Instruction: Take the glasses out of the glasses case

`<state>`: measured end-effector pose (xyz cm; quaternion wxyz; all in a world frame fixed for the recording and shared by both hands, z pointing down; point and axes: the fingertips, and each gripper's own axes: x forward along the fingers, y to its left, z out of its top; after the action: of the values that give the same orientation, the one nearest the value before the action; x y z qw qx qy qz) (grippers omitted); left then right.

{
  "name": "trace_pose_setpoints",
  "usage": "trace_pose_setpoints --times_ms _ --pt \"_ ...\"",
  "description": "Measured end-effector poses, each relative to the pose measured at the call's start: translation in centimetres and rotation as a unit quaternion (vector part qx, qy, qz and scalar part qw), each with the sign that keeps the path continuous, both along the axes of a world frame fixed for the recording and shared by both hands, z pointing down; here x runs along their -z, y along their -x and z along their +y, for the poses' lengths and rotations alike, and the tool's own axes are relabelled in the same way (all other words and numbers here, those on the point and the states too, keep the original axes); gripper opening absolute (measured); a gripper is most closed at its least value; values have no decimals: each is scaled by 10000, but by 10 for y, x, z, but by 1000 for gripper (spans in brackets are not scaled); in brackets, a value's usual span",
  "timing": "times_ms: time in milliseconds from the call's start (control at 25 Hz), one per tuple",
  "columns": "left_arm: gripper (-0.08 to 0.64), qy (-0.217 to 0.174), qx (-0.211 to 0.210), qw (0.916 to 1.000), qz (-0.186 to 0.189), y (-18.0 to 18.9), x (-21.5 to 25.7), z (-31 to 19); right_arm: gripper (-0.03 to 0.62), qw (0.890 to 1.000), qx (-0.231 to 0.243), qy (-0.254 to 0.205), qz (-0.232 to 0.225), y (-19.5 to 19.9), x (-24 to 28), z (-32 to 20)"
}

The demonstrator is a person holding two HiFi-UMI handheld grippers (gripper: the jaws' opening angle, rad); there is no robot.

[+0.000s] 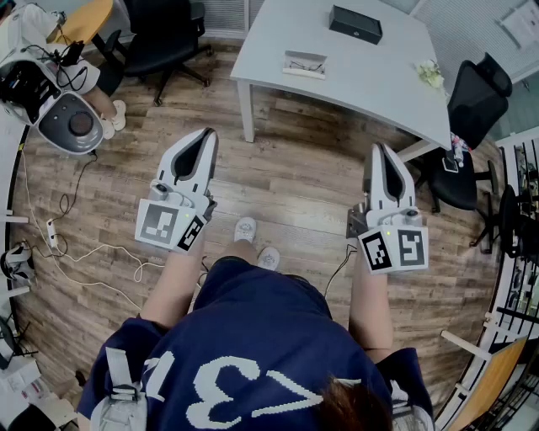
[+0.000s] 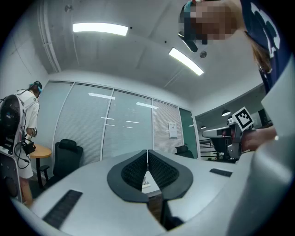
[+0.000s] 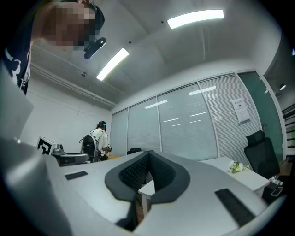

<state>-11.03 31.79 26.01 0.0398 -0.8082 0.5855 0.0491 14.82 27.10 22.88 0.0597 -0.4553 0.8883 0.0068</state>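
Not at the work yet. The person stands back on the wood-plank floor (image 1: 303,185), both grippers held up in front, well apart from the white rectangular surface (image 1: 370,93).

Left gripper (image 1: 200,136): jaws shut tip to tip, nothing btwn them. Right gripper (image 1: 381,151): same, pads together, empty.

Two candidates on the surface: a black oblong box (image 1: 355,23) near the far edge, and a pale flat open-looking case (image 1: 305,64) nearer the front edge w/ something thin in it. The second is prob. the glasses case; too small to confirm.

Step in hand, as I judge it, is the approach. Walk up square to the front edge and spread both jaws before reaching. Use one to steady the case and the other to pinch the frame at the bridge, not the lens.

Room: floor ahead is free. A black office chair (image 1: 472,101) crowds the right corner, pale cables (image 1: 84,252) trail at left, and a small white flower bunch (image 1: 429,74) sits by the right edge, so keep elbows in.
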Motion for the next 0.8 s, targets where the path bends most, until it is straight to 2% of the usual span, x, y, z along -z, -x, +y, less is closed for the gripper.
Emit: trace_pose_setpoints --times_ms 200,440,640,800 --pt "21 -59 90 9999 -39 -15 6 11 25 9998 -93 -53 -138 -18 6 10" --pt "20 -63 109 9999 -97 -16 9 11 26 9993 54 -9 -368 -18 7 12" --pt "21 11 66 10000 -73 -9 4 -12 26 9992 68 115 -388 -10 1 -9" --pt "20 27 -57 10000 -9 -1 -2 -50 26 9992 8 123 -392 -1 -2 -43"
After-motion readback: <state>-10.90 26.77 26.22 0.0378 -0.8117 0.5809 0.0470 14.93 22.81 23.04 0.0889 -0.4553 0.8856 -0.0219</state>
